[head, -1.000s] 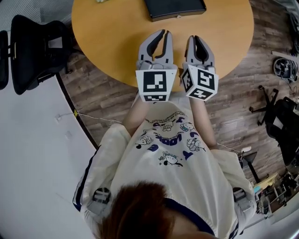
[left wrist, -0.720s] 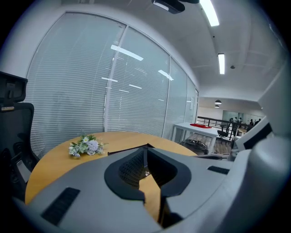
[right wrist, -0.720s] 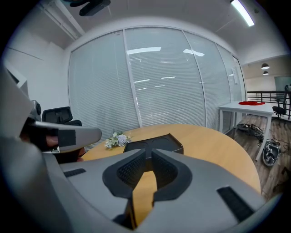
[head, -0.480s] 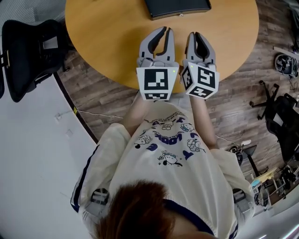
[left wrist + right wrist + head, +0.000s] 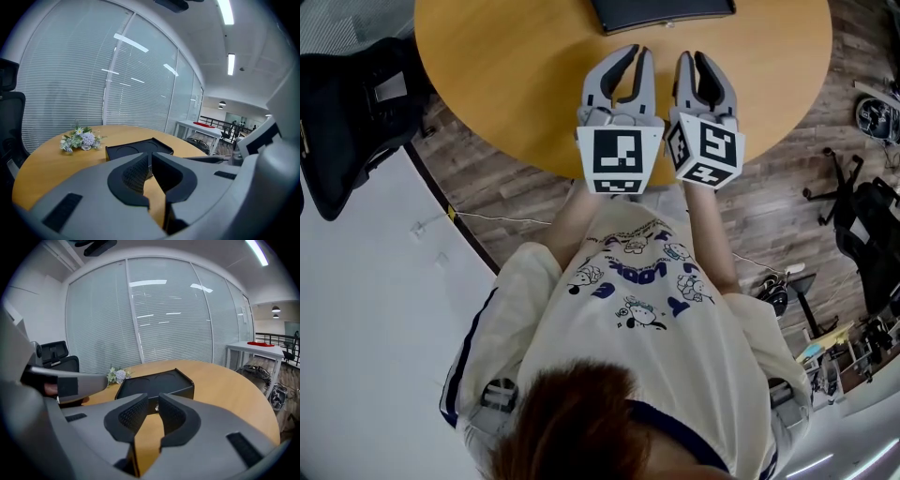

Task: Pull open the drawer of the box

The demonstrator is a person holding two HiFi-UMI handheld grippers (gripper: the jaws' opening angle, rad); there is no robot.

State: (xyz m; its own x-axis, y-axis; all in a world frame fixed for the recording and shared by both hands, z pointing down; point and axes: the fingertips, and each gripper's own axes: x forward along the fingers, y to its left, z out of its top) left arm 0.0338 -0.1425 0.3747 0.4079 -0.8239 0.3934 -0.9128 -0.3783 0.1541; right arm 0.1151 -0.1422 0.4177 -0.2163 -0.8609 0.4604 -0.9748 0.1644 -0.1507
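One round wooden table (image 5: 534, 84). Carries one black box (image 5: 661, 11) at the far edge, two round recesses in its top, ahead of two grippers and apart from them. One flower bunch (image 5: 80, 139) near it. Left gripper (image 5: 635, 53) clenched on nothing; right gripper (image 5: 694, 56) narrowly parted, empty.

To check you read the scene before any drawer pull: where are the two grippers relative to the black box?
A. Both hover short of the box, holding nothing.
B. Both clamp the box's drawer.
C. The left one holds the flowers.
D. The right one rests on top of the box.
A: the left gripper and right gripper sit side by side over the near part of the table. Bare wood lies between them and the black box, and neither gripper holds anything.
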